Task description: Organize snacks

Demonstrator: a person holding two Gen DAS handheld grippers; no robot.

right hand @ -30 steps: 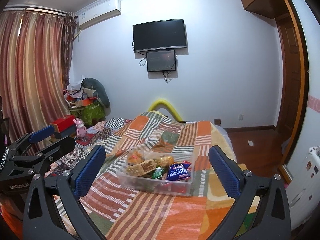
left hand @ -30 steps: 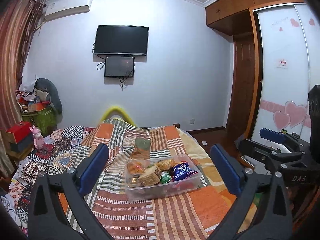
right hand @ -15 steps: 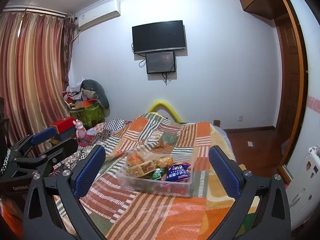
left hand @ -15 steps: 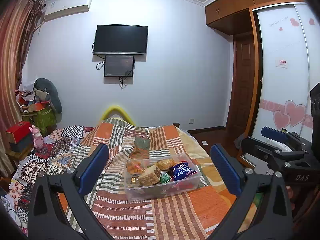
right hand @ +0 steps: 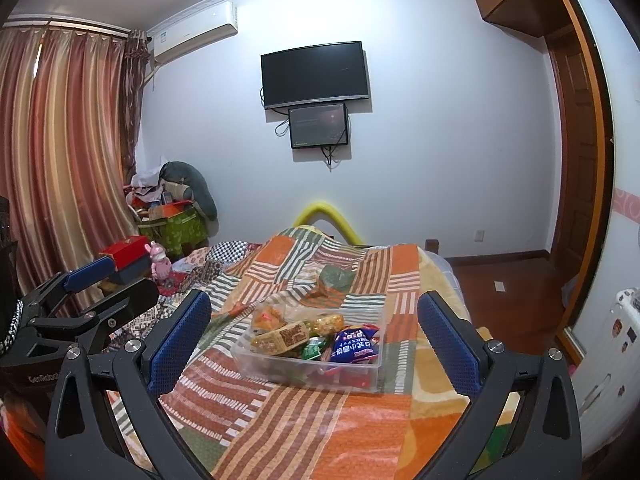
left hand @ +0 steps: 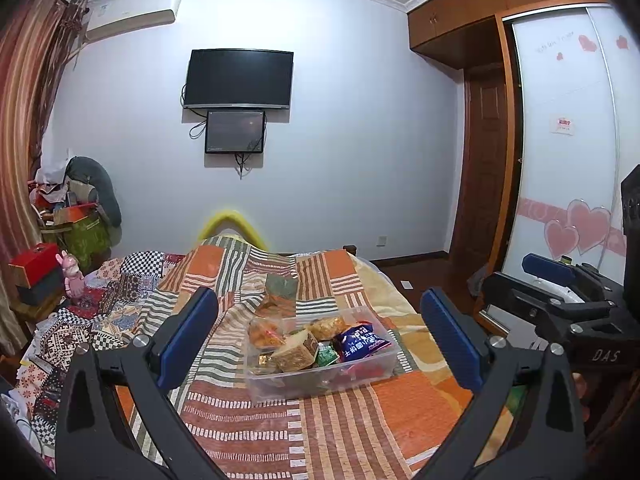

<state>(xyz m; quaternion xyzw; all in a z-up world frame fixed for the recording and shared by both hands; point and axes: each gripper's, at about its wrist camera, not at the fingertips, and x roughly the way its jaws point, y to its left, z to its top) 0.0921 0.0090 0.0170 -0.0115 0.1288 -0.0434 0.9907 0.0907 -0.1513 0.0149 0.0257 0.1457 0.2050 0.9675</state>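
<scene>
White walls, a dark mounted television (left hand: 239, 79) and striped curtains (right hand: 60, 152) frame a bed (left hand: 360, 412) covered in a soft patchwork blanket of orange, brown and green stripes. On that blanket, between both pairs of fingers in either view, sits a clear rigid plastic bin (left hand: 320, 376) (right hand: 312, 372), rectangular and shallow, already holding the snacks: a tan boxy wrapped block (left hand: 298, 350), a glossy blue crinkled packet (left hand: 360, 342) (right hand: 354, 346), small green sachets (left hand: 326, 354) and orange-yellow bagged pieces (left hand: 264, 330). No snack shows loose on the blanket. The left gripper (left hand: 320, 336) and the right gripper (right hand: 314, 332) both hang short of the bin, fingers spread wide and holding nothing. With everything in the bin, the scene fits either snacks waiting to be taken out and sorted, or snacks gathered in and the job near its end; the pictures do not settle which. Any grasp here would meet slippery, yielding film wrappers heaped loosely against each other.
</scene>
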